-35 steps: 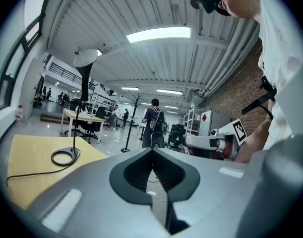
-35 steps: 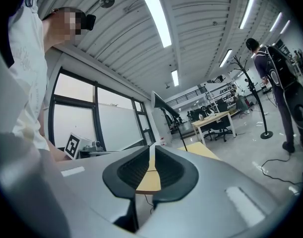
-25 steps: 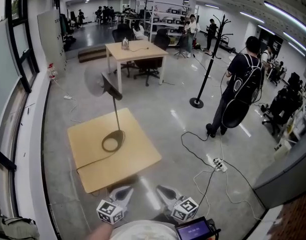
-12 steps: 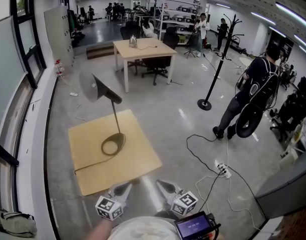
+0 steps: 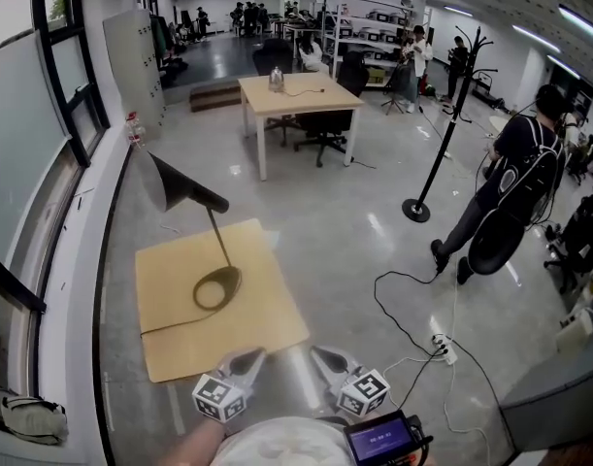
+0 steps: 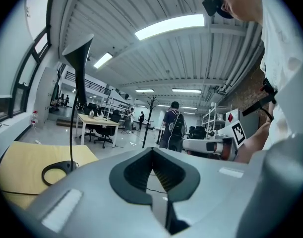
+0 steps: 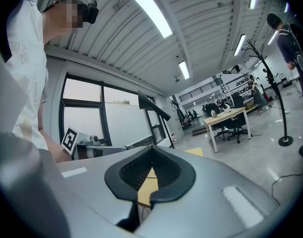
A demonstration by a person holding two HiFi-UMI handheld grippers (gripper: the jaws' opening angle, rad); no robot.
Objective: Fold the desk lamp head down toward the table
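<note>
The black desk lamp stands on a low light-wood table. Its ring base lies flat, a thin stem rises from it, and the cone head is up, pointing left. My left gripper and right gripper hover side by side at the table's near edge, both shut and empty, well short of the lamp. In the left gripper view the lamp head towers at upper left over the base, with the jaws closed. In the right gripper view the head shows beyond the closed jaws.
A taller desk with office chairs stands farther back. A coat stand and a person with a backpack are at the right. Cables and a power strip lie on the floor right of me. Windows line the left wall.
Both grippers have come forward to the table's near edge. The lamp has not changed shape. The person with the backpack has walked farther right.
</note>
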